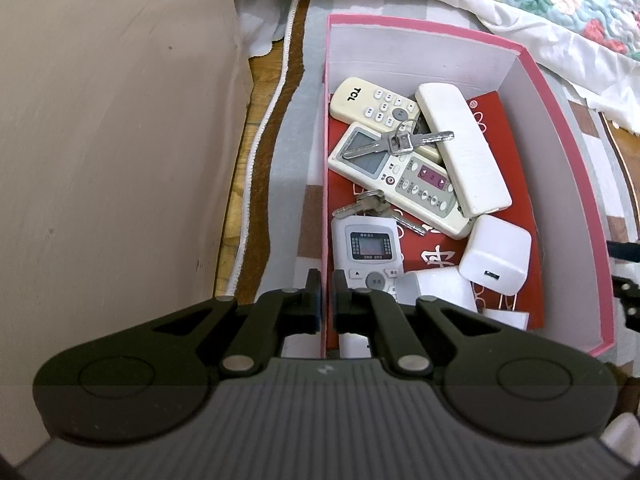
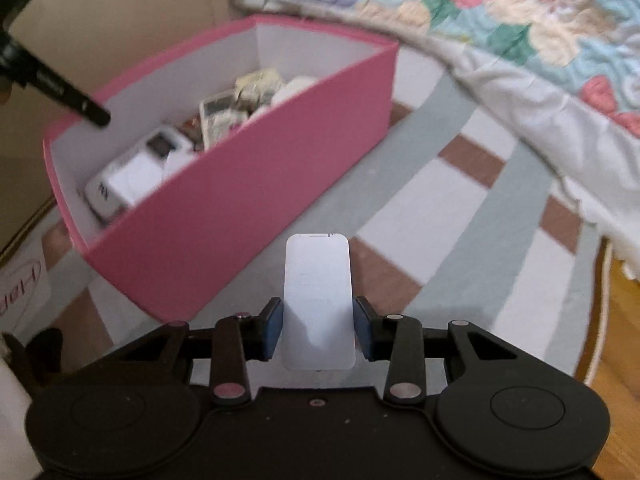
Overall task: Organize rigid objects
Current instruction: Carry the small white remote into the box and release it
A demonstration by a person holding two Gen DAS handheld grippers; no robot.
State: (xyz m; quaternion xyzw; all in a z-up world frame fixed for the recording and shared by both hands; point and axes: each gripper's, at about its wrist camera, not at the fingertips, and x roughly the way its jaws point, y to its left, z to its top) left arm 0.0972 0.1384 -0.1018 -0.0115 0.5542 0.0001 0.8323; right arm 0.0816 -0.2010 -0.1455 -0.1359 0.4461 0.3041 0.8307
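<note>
A pink box (image 1: pixel 424 30) with white inner walls stands on a striped rug. My left gripper (image 1: pixel 327 288) is shut on its near-left wall, one finger inside and one outside. Inside lie a TCL remote (image 1: pixel 368 102), a remote with a display (image 1: pixel 400 176), a face-down white remote (image 1: pixel 460 148), two bunches of keys (image 1: pixel 400 142), a small white remote (image 1: pixel 366 252) and a white charger (image 1: pixel 496 260). In the right wrist view the box (image 2: pixel 240 208) is ahead to the left. My right gripper (image 2: pixel 319 304) is shut on a flat white rectangular block (image 2: pixel 318 272), above the rug.
A floral quilt (image 2: pixel 500 20) hangs over the rug (image 2: pixel 460 208) behind and to the right of the box. A beige panel (image 1: pixel 120 120) rises close on the box's left. Wooden floor (image 2: pixel 624 340) shows past the rug's edge. A white sheet with red writing (image 2: pixel 24 280) lies left.
</note>
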